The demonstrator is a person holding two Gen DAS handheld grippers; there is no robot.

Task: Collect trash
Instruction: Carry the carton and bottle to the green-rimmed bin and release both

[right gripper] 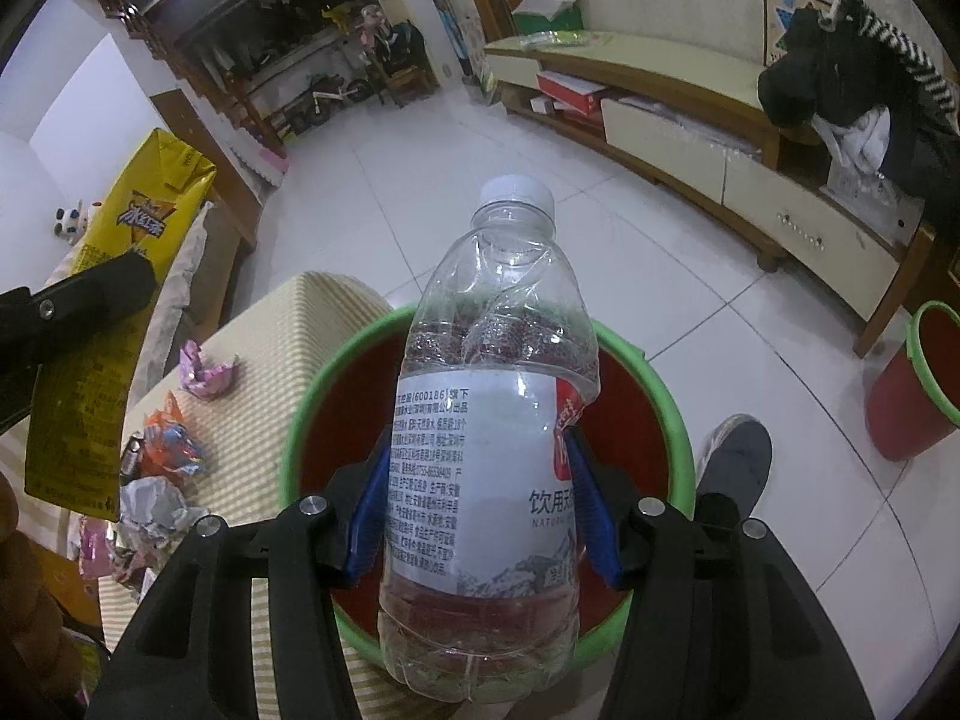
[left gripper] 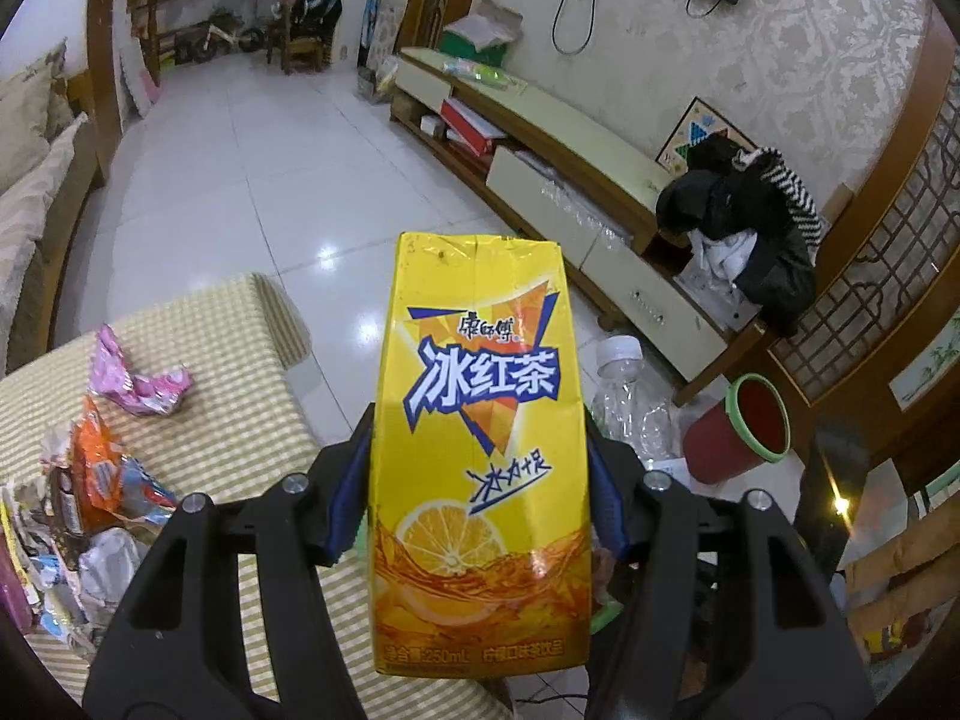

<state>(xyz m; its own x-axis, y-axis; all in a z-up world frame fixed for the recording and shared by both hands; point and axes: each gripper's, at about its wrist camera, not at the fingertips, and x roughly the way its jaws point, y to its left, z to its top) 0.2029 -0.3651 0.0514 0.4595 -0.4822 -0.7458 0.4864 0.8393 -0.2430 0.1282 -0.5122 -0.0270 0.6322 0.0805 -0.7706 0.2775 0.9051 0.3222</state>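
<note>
My left gripper (left gripper: 480, 480) is shut on a yellow iced-tea carton (left gripper: 480, 420), held upright above the table edge; the carton also shows at the left of the right wrist view (right gripper: 132, 228). My right gripper (right gripper: 474, 492) is shut on a crushed clear plastic bottle (right gripper: 486, 420) with a white cap, held over a red bin with a green rim (right gripper: 672, 420). The bottle also shows in the left wrist view (left gripper: 630, 402). Crumpled wrappers lie on the checked tablecloth: a pink one (left gripper: 138, 378) (right gripper: 207, 372) and an orange one (left gripper: 102, 474) (right gripper: 171, 444).
A second red bin with a green rim (left gripper: 738, 438) (right gripper: 918, 384) stands on the tiled floor at the right. A long TV cabinet (left gripper: 570, 180) runs along the wall with dark clothes (left gripper: 744, 222) piled on it. A shoe (right gripper: 732, 462) is beside the near bin.
</note>
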